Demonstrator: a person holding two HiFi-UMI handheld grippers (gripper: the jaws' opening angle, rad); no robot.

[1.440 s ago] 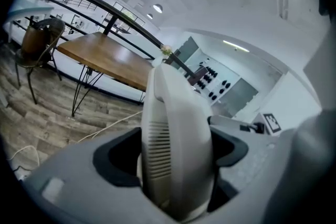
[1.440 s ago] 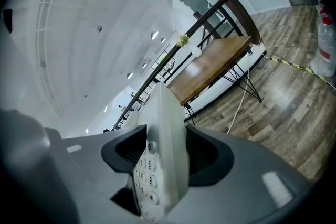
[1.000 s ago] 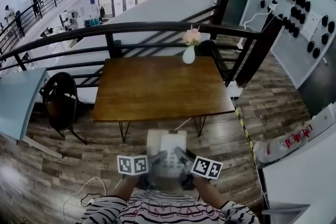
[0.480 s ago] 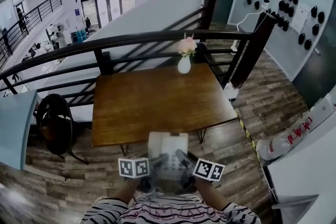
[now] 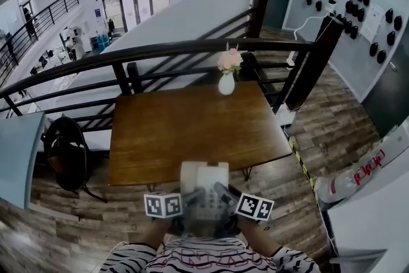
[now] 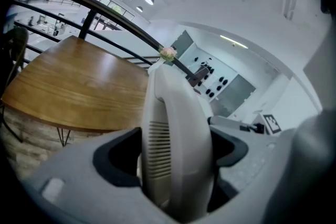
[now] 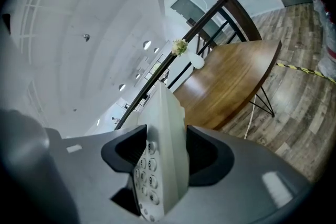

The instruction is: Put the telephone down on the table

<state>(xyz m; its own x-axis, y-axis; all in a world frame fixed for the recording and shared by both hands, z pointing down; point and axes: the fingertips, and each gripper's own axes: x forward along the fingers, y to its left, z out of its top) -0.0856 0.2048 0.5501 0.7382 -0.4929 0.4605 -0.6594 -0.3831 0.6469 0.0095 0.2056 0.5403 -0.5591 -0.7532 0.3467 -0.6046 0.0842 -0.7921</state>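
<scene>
I carry a white desk telephone point(image 5: 203, 185) between both grippers, just short of the near edge of the brown wooden table point(image 5: 192, 124). My left gripper point(image 5: 185, 200) is shut on the telephone's handset side point(image 6: 176, 144). The right gripper point(image 5: 223, 196) is shut on the keypad side point(image 7: 163, 160), where the number keys show. The telephone hangs in the air over the floor, in front of the striped sleeves.
A white vase with pink flowers point(image 5: 227, 77) stands at the table's far edge, against a black railing point(image 5: 192, 48). A dark chair point(image 5: 64, 150) sits left of the table. Yellow-black tape point(image 5: 299, 160) and a white counter point(image 5: 377, 214) lie to the right.
The table has come nearer and lower in the head view as I walked toward it with the telephone. Both grippers keep the same hold.
</scene>
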